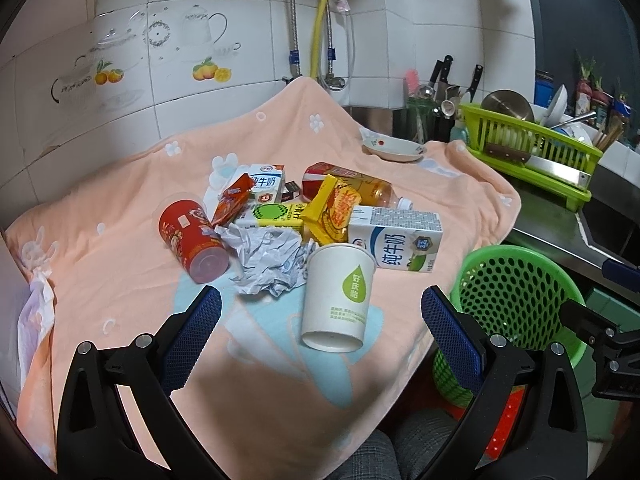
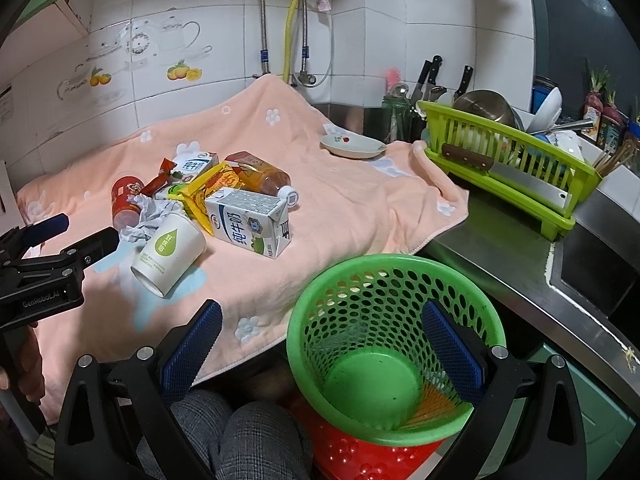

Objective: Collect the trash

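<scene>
A pile of trash lies on a peach towel (image 1: 120,264): a white paper cup (image 1: 338,298) on its side, crumpled paper (image 1: 268,258), a red can (image 1: 192,236), a milk carton (image 1: 396,238), yellow wrappers (image 1: 334,208), a bottle (image 1: 352,186). My left gripper (image 1: 322,316) is open, empty, just short of the cup. My right gripper (image 2: 322,334) is open and empty over the green perforated basket (image 2: 396,344), which stands below the counter edge. The cup (image 2: 170,254) and the left gripper (image 2: 74,236) also show in the right wrist view.
A small plate (image 1: 394,148) sits at the towel's far edge. A green dish rack (image 1: 532,152) with bowls and a cleaver stands right, beside a sink (image 2: 592,276). Knives and pipes line the tiled wall. A red basket (image 2: 360,460) lies under the green one.
</scene>
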The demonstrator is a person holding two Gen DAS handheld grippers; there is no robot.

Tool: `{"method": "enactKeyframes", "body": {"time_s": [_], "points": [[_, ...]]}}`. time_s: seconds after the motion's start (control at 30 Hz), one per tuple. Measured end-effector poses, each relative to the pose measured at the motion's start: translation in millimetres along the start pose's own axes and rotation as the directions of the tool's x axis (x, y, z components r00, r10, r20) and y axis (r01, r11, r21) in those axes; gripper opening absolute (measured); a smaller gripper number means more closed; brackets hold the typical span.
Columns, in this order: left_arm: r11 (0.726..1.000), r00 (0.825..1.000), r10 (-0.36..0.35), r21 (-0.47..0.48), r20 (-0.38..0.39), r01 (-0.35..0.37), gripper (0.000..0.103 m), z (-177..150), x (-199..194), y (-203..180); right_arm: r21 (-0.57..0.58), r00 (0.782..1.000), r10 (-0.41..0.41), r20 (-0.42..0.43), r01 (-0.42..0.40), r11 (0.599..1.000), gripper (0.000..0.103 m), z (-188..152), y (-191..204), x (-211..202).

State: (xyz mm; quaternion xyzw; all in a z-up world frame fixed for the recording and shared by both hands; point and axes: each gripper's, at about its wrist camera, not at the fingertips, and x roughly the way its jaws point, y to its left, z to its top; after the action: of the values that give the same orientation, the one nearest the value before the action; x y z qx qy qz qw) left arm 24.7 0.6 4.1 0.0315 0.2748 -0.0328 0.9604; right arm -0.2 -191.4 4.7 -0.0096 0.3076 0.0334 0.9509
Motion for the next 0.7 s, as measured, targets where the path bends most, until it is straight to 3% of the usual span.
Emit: {"method": "enactKeyframes", "body": {"time_s": [0.4,0.7], "points": [[1.0,0.999,0.012,-0.013,-0.045,-0.013,0.098,7,14,14,-0.073,0.996,0.086,-0.039,-0.088,0.993,0.096,22,11,33],[0.999,0.997,0.009,-0.037,-0.079,-0.012,0.098,14,27,32,-0.181,0.982,0.168,-0.087,-0.181,0.967,0.096,45,27,64]]}}
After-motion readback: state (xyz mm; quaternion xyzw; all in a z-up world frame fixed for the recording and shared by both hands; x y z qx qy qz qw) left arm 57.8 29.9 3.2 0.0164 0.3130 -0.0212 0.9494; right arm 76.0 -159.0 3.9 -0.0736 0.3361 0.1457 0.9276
